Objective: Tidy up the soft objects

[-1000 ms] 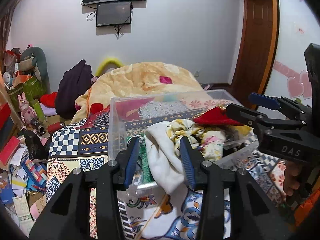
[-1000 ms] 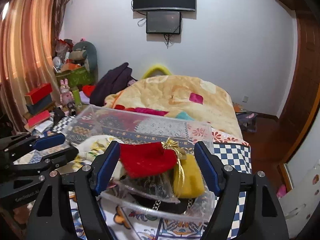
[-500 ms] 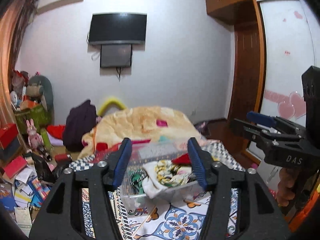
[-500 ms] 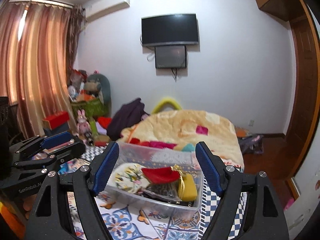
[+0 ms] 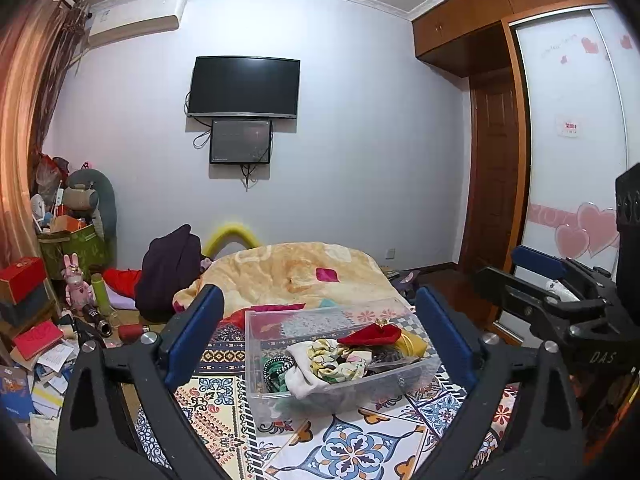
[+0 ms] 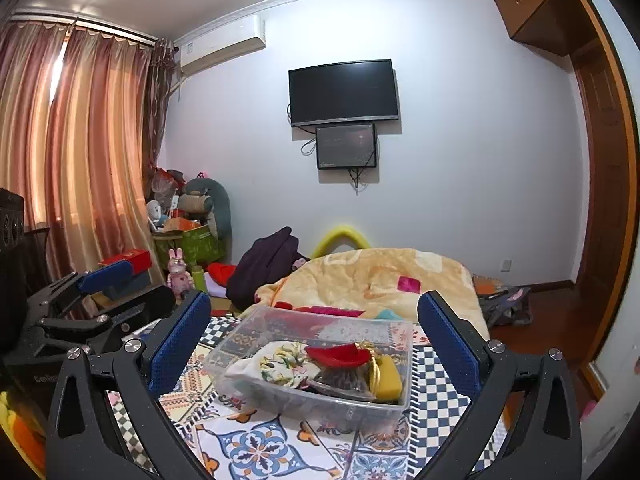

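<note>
Filled clear bin (image 5: 340,390) lies beyond both wide-spread, empty grippers.

Clear plastic bin (image 5: 340,394) of heaped soft items, red pouch (image 5: 370,335) topmost, on patterned bedspread (image 5: 348,446)

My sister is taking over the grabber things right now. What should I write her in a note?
Left tool: open, holding nothing, held back from the clear box.
Right tool: open, holding nothing, also back from the box.
The box sits on the patterned bedspread. Inside it: red pouch, yellow pouch, floral scrunchie, white cloth, green striped piece.
Done: these soft things are in the box.
Left: no loose soft item shows beside the box; check before stopping.
</note>
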{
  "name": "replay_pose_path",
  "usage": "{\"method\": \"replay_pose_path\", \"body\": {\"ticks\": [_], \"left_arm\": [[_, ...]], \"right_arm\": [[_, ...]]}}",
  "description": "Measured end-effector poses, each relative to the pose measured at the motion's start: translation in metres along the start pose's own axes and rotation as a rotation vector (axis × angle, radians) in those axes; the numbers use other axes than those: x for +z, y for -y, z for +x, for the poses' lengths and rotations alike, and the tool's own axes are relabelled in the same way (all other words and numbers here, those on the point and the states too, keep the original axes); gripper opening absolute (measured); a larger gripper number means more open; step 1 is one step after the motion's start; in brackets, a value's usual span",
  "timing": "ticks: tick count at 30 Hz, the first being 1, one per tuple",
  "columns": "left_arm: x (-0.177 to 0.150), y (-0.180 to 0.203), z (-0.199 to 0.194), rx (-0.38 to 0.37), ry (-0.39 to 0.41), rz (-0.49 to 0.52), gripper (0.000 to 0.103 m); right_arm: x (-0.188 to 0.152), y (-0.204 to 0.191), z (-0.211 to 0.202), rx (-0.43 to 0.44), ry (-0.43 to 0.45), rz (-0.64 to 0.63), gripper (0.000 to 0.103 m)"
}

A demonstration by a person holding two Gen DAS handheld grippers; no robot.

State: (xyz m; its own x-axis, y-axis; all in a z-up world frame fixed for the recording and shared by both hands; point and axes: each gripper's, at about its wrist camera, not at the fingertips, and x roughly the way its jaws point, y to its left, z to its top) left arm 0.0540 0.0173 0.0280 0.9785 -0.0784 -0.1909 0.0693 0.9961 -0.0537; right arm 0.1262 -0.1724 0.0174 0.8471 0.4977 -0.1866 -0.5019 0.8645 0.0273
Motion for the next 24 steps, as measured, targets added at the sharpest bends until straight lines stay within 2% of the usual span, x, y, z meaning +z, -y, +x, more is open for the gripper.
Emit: {"method": "replay_pose_path", "body": {"ticks": [24], "left_arm": [[-0.0019, 0.0030, -0.0020, 0.008, -0.001, 0.009, 0.099]], "right_arm": [[-0.0057, 0.0044, -0.0137, -0.001, 0.028, 0.015, 0.103]]}}
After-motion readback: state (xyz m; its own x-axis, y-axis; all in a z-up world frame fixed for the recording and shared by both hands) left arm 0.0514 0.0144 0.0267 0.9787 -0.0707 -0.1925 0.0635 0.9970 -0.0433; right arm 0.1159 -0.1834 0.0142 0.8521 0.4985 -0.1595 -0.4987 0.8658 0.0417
